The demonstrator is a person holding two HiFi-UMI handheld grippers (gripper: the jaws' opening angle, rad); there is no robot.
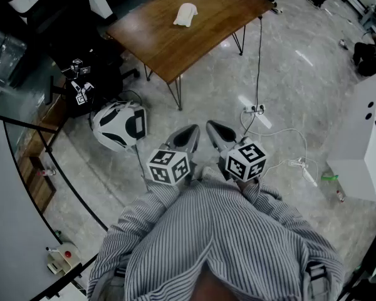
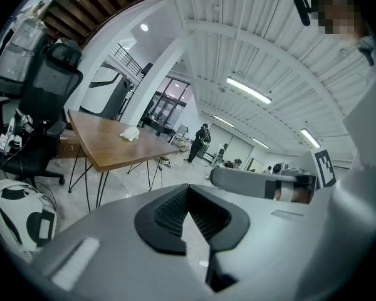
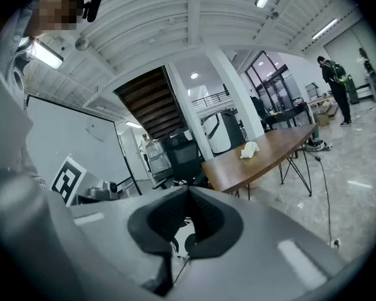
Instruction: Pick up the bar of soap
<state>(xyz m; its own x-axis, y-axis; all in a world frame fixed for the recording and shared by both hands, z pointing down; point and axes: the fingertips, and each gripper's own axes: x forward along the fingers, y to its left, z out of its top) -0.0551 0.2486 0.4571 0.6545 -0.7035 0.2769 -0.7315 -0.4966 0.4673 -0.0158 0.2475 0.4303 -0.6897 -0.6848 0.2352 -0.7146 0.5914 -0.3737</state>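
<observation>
- Black office chair (image 1: 75, 27): stands at the table's left end.
- White-and-black rounded shell (image 1: 119, 125): on the floor, just left of the grippers.
- Left gripper (image 1: 192, 130): grey jaws pressed together tip to tip, nothing between them; held near the person's striped shirt (image 1: 219, 237).
- Right gripper (image 1: 212, 126): just beside the left one, jaws likewise closed and empty.
- Pale off-white bar of soap (image 1: 185, 14): lies near the middle of the brown wooden table with black hairpin legs (image 1: 207, 33), well apart from both grippers and ahead of them.
- Polished grey floor (image 1: 207, 96): bare between the grippers and the table's near edge.
- White power strip with cables (image 1: 257, 109): on the floor, ahead and right.
- White cabinet (image 1: 363, 143): far right.
</observation>
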